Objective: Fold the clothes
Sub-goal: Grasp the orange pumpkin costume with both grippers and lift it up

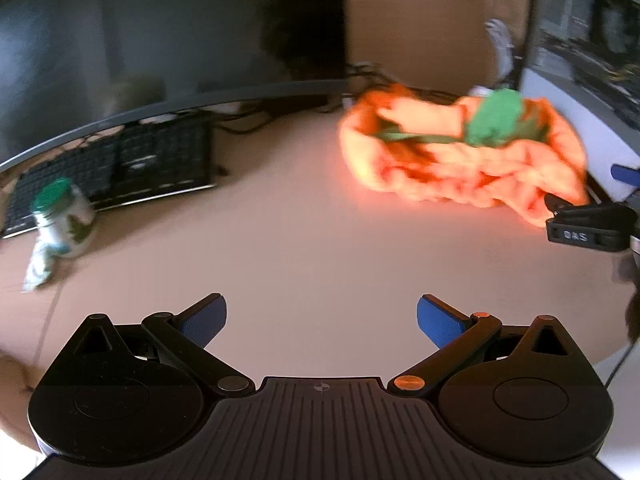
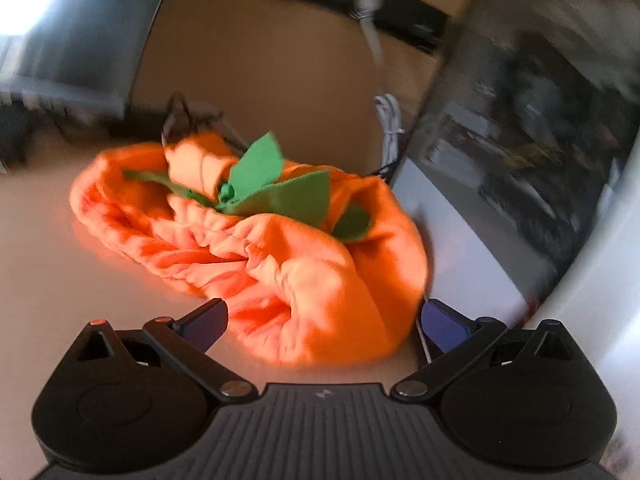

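The left gripper (image 1: pixel 322 322) hung over bare desk (image 1: pixel 280 240) with its blue pads spread wide, nothing between them; the orange garment (image 1: pixel 460 160) lay crumpled well ahead and to its right. The right gripper (image 2: pixel 324 320) was likewise spread, the garment's near edge bulging into the gap between its fingers, green leaf trim (image 2: pixel 276 188) on top. A keyboard (image 1: pixel 116 172) and green-lidded jar (image 1: pixel 64 216) sat ahead-left of the left gripper.

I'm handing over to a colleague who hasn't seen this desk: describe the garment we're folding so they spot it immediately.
Find the tan desk with a curved monitor and keyboard at the back. The garment lies crumpled in a heap towards the desk's right side, just ahead of the open right tongs. It is the only bright orange thing there, with green leaf-shaped felt pieces on top.
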`<state>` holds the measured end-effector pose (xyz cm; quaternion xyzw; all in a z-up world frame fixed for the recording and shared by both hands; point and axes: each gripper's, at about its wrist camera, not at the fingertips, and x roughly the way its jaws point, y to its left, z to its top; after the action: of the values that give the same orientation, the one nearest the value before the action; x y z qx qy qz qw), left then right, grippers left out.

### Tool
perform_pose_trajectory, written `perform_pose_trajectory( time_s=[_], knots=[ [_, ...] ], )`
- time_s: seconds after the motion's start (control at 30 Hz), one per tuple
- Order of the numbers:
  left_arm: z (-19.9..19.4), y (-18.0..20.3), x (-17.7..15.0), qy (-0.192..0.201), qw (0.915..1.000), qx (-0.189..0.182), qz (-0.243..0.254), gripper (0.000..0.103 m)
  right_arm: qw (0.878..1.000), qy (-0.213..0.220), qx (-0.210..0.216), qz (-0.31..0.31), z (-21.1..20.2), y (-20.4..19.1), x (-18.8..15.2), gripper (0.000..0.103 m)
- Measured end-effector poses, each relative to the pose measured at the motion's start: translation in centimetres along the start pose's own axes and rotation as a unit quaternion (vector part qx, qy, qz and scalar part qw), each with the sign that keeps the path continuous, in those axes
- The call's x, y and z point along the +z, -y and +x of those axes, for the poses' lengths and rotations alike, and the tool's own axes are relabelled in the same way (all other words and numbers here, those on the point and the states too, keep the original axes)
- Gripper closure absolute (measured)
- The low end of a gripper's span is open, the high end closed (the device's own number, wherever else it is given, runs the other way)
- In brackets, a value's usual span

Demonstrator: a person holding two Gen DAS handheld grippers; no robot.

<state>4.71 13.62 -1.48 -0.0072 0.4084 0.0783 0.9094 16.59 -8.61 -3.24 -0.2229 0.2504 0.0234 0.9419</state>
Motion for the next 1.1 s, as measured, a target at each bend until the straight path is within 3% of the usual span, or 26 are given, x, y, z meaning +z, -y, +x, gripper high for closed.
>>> perform_pose_trajectory(
  time_s=[0.13, 0.27, 0.37, 0.5, 0.63, 0.73, 0.87, 0.97, 1.1],
  knots=[
    [1.0, -3.2, 0.6, -0.01, 0.9997, 0.002, -0.02, 0.0, 0.992, -0.01, -0.069, -0.105, 4.5, -3.2, 1.4, 0.0],
    [2.8, -4.8, 2.1, -0.017, 0.9987, -0.029, -0.038, 0.0, 0.97, -0.032, -0.099, -0.22, 7.4, -5.1, 2.1, 0.0],
    [4.2, -4.4, 4.2, 0.004, 0.9984, -0.05, -0.025, 0.0, 0.954, 0.042, -0.164, -0.248, 5.5, -4.4, 4.0, 0.0],
    [5.9, -2.8, 7.9, 0.035, 0.995, -0.093, -0.012, 0.0, 0.944, 0.134, -0.226, -0.2, -0.9, -1.2, 8.6, 0.0],
    [6.2, -0.3, 10.6, 0.062, 0.9856, -0.157, -0.004, 0.0, 0.918, 0.23, -0.274, -0.172, -8.4, 1.1, 12.2, 0.0],
    [5.7, 2.4, 11.6, 0.071, 0.9713, -0.227, 0.014, 0.0, 0.898, 0.276, -0.294, -0.178, -13.3, 1.5, 13.5, 0.0],
    [3.5, 5.0, 11.0, 0.081, 0.9382, -0.334, 0.039, 0.0, 0.887, 0.28, -0.311, -0.196, -16.4, 2.4, 14.0, 0.0],
    [1.3, 5.6, 9.6, 0.095, 0.9174, -0.378, 0.08, 0.0, 0.888, 0.261, -0.318, -0.204, -16.6, 3.1, 13.2, 0.0],
    [-0.8, 6.3, 7.8, 0.105, 0.9023, -0.395, 0.137, 0.0, 0.902, 0.242, -0.292, -0.203, -15.4, 2.8, 11.9, 0.0]
  ],
)
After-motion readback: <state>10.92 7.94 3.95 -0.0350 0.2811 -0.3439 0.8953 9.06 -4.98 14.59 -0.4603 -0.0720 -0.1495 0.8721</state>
